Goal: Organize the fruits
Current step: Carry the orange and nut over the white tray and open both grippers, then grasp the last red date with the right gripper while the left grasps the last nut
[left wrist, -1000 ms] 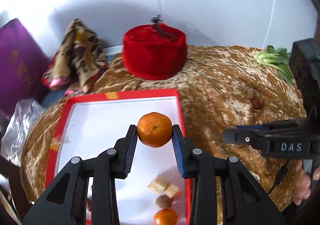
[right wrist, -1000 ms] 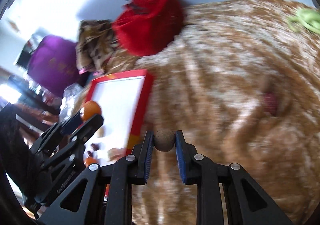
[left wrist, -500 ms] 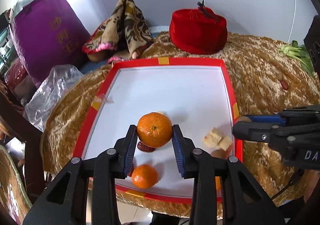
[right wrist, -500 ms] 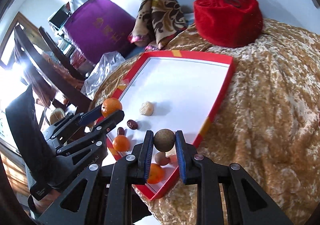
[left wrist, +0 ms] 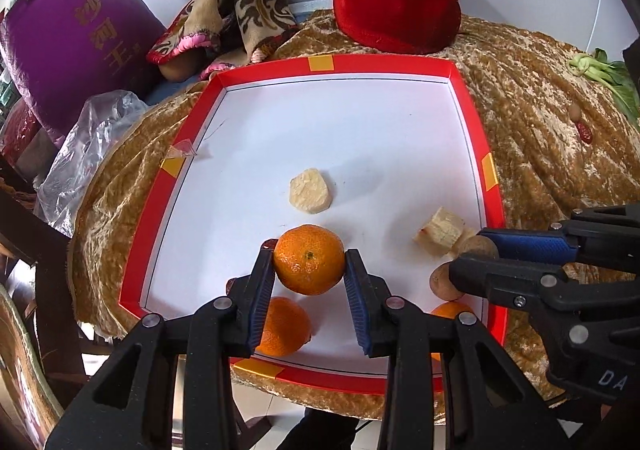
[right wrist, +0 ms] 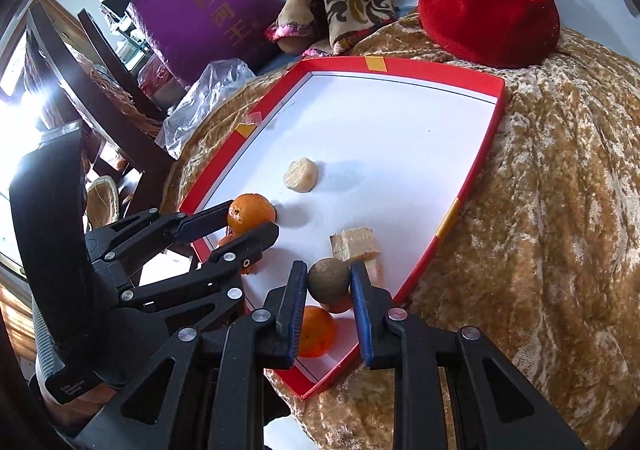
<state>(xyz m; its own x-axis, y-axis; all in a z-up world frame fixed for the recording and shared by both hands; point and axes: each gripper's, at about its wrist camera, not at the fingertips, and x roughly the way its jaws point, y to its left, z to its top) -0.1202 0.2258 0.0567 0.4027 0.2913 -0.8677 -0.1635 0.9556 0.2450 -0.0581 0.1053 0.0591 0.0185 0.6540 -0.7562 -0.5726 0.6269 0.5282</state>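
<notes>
My left gripper (left wrist: 309,265) is shut on an orange mandarin (left wrist: 309,258) and holds it over the near part of the red-rimmed white tray (left wrist: 466,113). My right gripper (right wrist: 328,282) is shut on a small brown round fruit (right wrist: 328,280) over the tray's near right corner; it shows in the left wrist view (left wrist: 484,248) too. In the tray lie a second mandarin (left wrist: 285,326), a third mandarin (right wrist: 316,330), a pale slice (left wrist: 310,191), pale chunks (left wrist: 440,230) and another brown fruit (left wrist: 440,282).
The tray sits on a gold velvet cloth (left wrist: 540,153). A red pouch (left wrist: 396,9) stands behind it. A red date (left wrist: 585,131), a small brown fruit (left wrist: 574,112) and greens (left wrist: 604,73) lie at the right. A purple bag (left wrist: 76,33), patterned cloth (left wrist: 240,5) and plastic bag (left wrist: 92,145) are left.
Both grippers have pulled back toward the tray's near edge with their fruit still held. The left wrist view has lowered closer to the tray, revealing the pale slice.
</notes>
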